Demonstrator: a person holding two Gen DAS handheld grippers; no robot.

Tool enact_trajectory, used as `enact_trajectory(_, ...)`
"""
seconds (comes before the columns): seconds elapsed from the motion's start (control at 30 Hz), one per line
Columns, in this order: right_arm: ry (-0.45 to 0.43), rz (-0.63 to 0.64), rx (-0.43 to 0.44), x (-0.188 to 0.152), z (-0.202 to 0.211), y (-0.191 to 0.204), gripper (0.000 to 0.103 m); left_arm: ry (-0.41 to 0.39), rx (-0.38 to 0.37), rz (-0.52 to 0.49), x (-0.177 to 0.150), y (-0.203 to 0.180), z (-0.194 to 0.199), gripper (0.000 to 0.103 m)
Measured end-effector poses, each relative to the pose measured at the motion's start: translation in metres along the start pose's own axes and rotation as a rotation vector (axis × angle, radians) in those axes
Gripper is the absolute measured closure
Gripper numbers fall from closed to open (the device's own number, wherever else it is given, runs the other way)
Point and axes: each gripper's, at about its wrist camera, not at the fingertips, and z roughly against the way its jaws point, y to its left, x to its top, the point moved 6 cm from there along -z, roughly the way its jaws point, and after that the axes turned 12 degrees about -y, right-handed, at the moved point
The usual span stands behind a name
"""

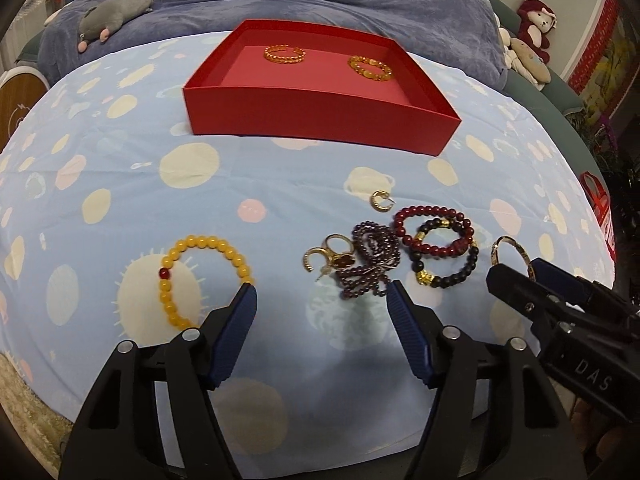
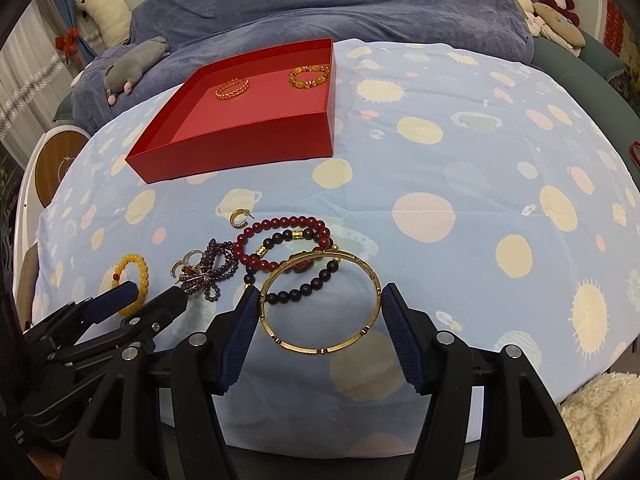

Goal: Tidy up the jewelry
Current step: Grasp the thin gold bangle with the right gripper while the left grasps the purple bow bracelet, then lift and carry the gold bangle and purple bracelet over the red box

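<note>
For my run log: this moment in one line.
left gripper: open, beside yellow bead bracelet | right gripper: closed on thin gold bangle | red cardboard tray: gold chain bracelet and amber bead bracelet inside

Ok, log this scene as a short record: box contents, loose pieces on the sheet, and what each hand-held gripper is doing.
box: red box on the sheet, holding a gold chain bracelet and an amber bead bracelet
loose pieces: yellow bead bracelet, purple bead strand, red bead bracelet, black bead bracelet, hoop earring
left hand-held gripper: open, nothing between the pads
right hand-held gripper: closed on a gold bangle
</note>
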Motion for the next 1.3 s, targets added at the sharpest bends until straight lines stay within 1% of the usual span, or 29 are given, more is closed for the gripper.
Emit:
enact_trajectory(0.1, 0.007, -0.012, 0.000, -0.002, -0.002, -0.004, 0.043, 0.006, -0.017, -0.009, 0.000, -0.010, -0.007, 0.045)
enact_trajectory(0.23, 0.011, -0.026, 0.005, -0.004, -0.004, -0.005, 0.043, 0.023, -0.032, -0.018, -0.002, -0.016, -0.016, 0.055)
enact_trajectory(0.3, 0.014, -0.028, 0.007, -0.005, -0.005, -0.005, 0.043, 0.020, -0.030, -0.021, -0.002, -0.017, -0.018, 0.056)
enact_trajectory(0.33, 0.016, -0.029, 0.009, -0.005, -0.006, -0.005, 0.043, 0.015, -0.029, -0.025, -0.002, -0.018, -0.019, 0.059)
enact_trajectory(0.37, 0.017, -0.031, 0.011, -0.006, -0.007, -0.005, 0.043, 0.014, -0.037, -0.025, -0.001, -0.019, -0.019, 0.066)
enact_trajectory(0.4, 0.019, -0.033, 0.012, -0.006, -0.007, -0.005, 0.043, 0.016, -0.045, -0.024, -0.001, -0.020, -0.020, 0.069)
enact_trajectory(0.5, 0.023, -0.039, 0.012, -0.007, -0.009, -0.006, 0.043, 0.016, -0.053, -0.024, -0.001, -0.022, -0.020, 0.076)
enact_trajectory(0.57, 0.022, -0.042, 0.013, -0.006, -0.009, -0.007, 0.043, 0.007, -0.060, -0.030, 0.000, -0.023, -0.017, 0.083)
enact_trajectory(0.6, 0.023, -0.043, 0.013, -0.006, -0.009, -0.007, 0.043, 0.003, -0.066, -0.034, 0.001, -0.025, -0.016, 0.085)
enact_trajectory(0.63, 0.024, -0.044, 0.013, -0.007, -0.009, -0.007, 0.043, 0.002, -0.073, -0.034, 0.001, -0.025, -0.015, 0.090)
enact_trajectory(0.7, 0.024, -0.045, 0.015, -0.007, -0.008, -0.007, 0.043, 0.003, -0.090, -0.024, 0.003, -0.026, -0.012, 0.093)
enact_trajectory(0.73, 0.023, -0.044, 0.015, -0.007, -0.008, -0.007, 0.043, 0.002, -0.092, -0.021, 0.004, -0.026, -0.010, 0.097)
enact_trajectory(0.8, 0.020, -0.041, 0.017, -0.007, -0.007, -0.006, 0.043, -0.002, -0.103, -0.012, 0.006, -0.026, -0.006, 0.098)
enact_trajectory(0.83, 0.019, -0.040, 0.016, -0.006, -0.006, -0.006, 0.043, -0.006, -0.103, -0.009, 0.007, -0.025, -0.004, 0.103)
enact_trajectory(0.9, 0.014, -0.041, 0.017, -0.005, -0.005, -0.006, 0.043, -0.014, -0.112, -0.007, 0.009, -0.025, 0.001, 0.103)
enact_trajectory(1.03, 0.009, -0.043, 0.017, -0.004, -0.003, -0.006, 0.043, -0.020, -0.106, -0.009, 0.011, -0.022, 0.006, 0.103)
enact_trajectory(1.1, 0.007, -0.043, 0.017, -0.004, -0.002, -0.006, 0.043, -0.010, -0.112, 0.005, 0.009, -0.021, 0.006, 0.103)
enact_trajectory(1.13, 0.006, -0.044, 0.017, -0.004, -0.001, -0.006, 0.043, 0.008, -0.125, 0.010, 0.007, -0.022, 0.004, 0.103)
enact_trajectory(1.23, 0.004, -0.046, 0.016, -0.003, 0.000, -0.007, 0.043, 0.024, -0.130, 0.005, 0.001, -0.026, 0.002, 0.100)
enact_trajectory(1.3, 0.005, -0.052, 0.014, -0.003, 0.001, -0.009, 0.043, 0.038, -0.131, -0.001, -0.002, -0.030, -0.001, 0.094)
